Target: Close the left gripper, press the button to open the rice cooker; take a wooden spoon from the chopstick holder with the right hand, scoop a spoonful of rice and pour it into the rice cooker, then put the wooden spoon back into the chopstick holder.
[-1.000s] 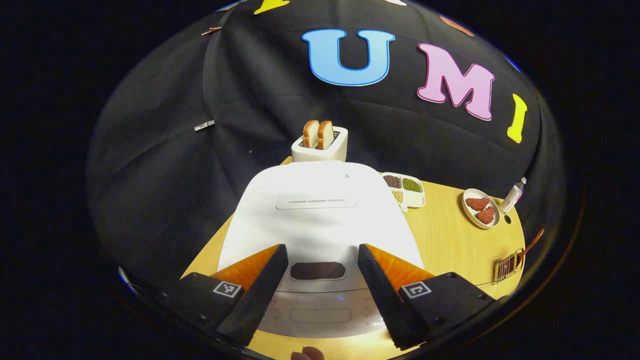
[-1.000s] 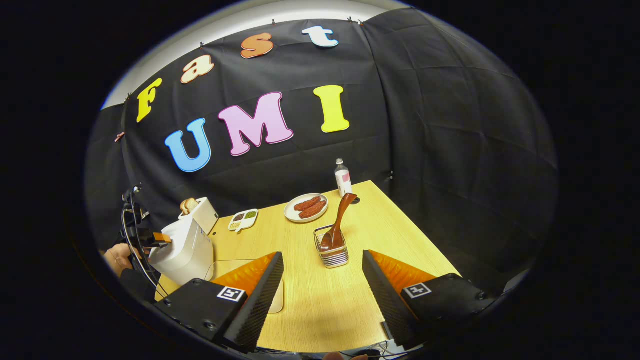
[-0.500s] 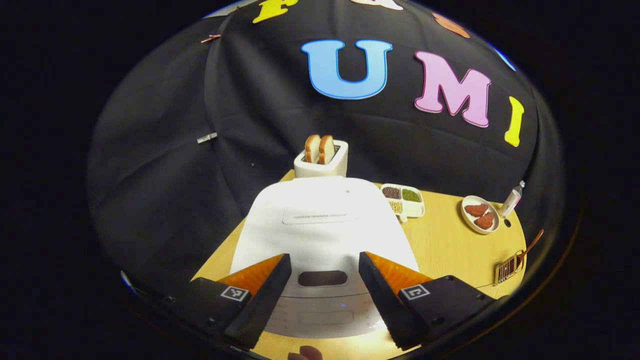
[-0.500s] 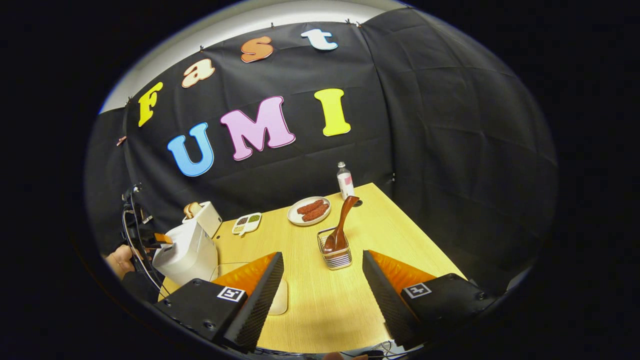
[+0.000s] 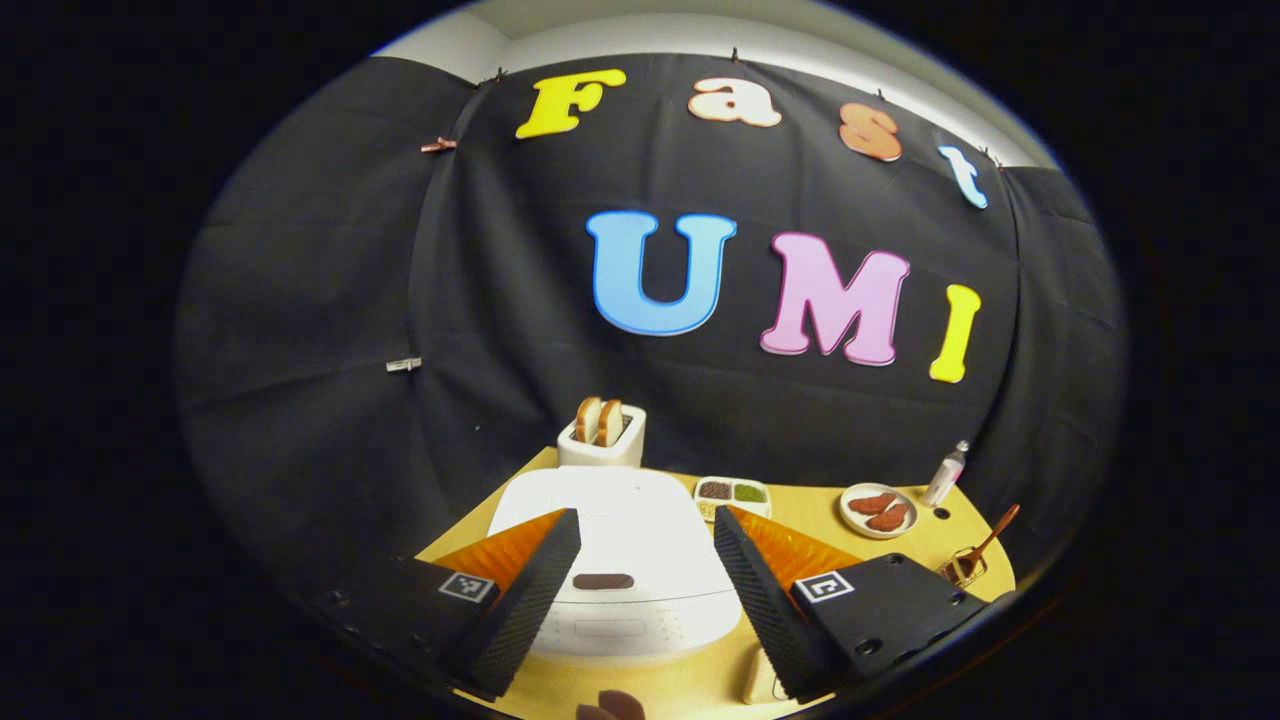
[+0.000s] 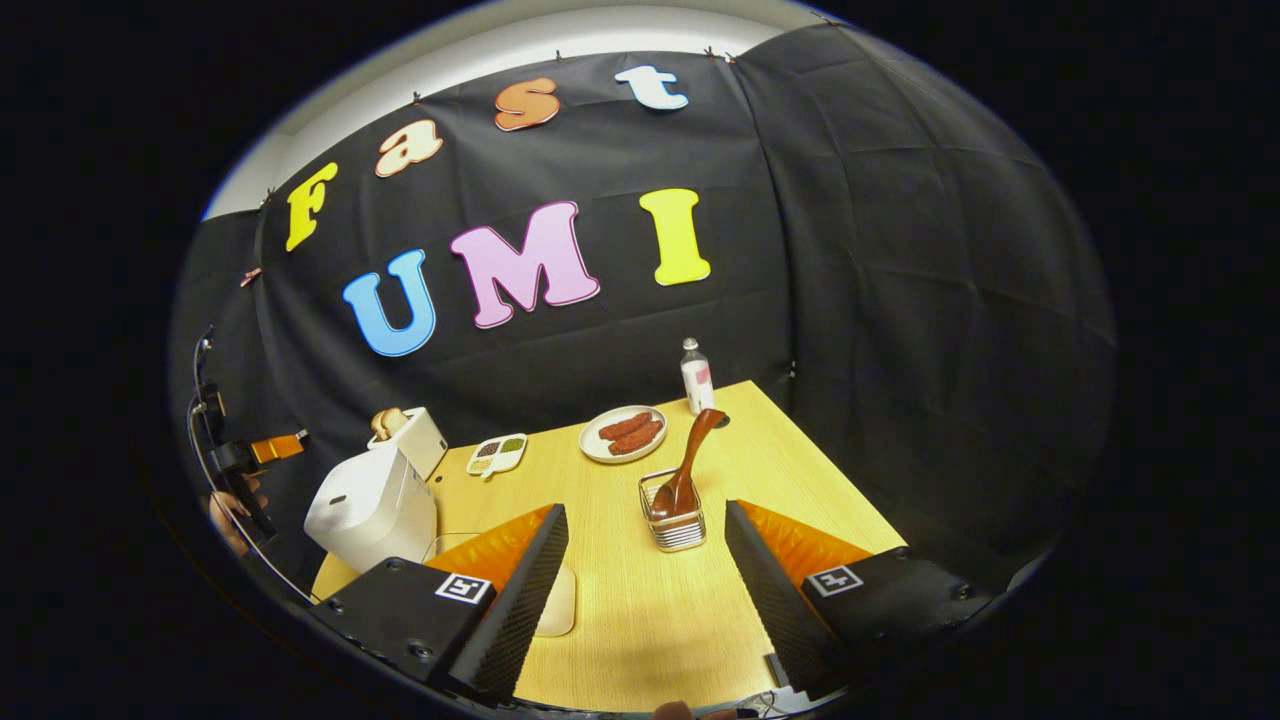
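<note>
You have pulled the left gripper [image 5: 640, 590] back from the rice cooker [image 5: 620, 550]; jaws spread wide, lid shut, its button [image 5: 603, 581] straight ahead below. The right gripper [image 6: 645, 585] is open too.

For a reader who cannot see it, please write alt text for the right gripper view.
An open hand-held gripper points across a wooden table at a wire chopstick holder with a wooden spoon standing in it. At left sits a closed white rice cooker; behind are a plate of meat and a bottle.
</note>
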